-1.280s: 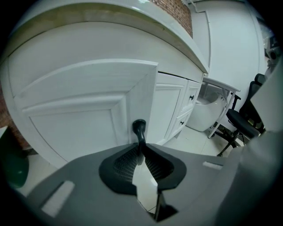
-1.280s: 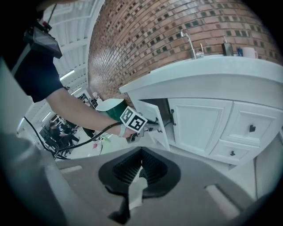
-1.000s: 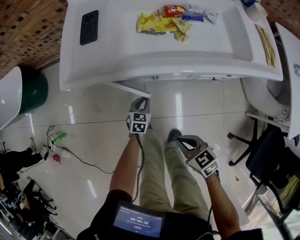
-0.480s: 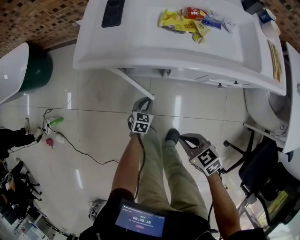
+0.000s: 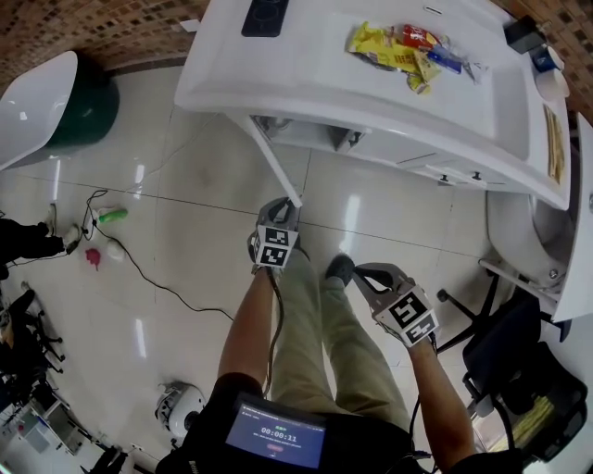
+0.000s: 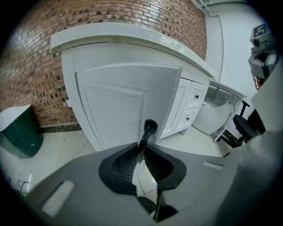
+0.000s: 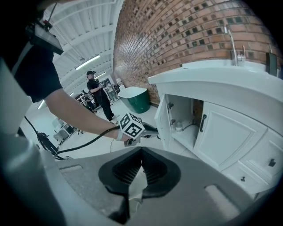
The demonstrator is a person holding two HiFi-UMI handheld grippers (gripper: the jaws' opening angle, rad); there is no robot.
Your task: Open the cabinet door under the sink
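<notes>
1. 2 grippers were in view. The left gripper (image 5: 283, 209) had its jaws closed tight on the 1 black handle (image 6: 149, 128) of the cabinet door (image 6: 119, 99). The right gripper (image 5: 366, 278) hung apart from it with its jaws together and nothing between them.
2. 2 doors sat under the sink counter (image 5: 306, 83). The cabinet door was swung out from the cabinet's left end, showing the inside. Just beside it was 1 shut door (image 7: 230, 132) with its own black handle.
3. 2 drawers (image 6: 196, 95) stood further right, each with 1 black knob.
4. 1 phone (image 5: 264, 14) lay on the counter, and 1 green bin (image 5: 88, 106) stood on the floor to the left.
5. Against the frame 1 second before, the cabinet door stood further out from the cabinet. The left gripper had the same hold on the handle. The right gripper sat in nearly the same place.
</notes>
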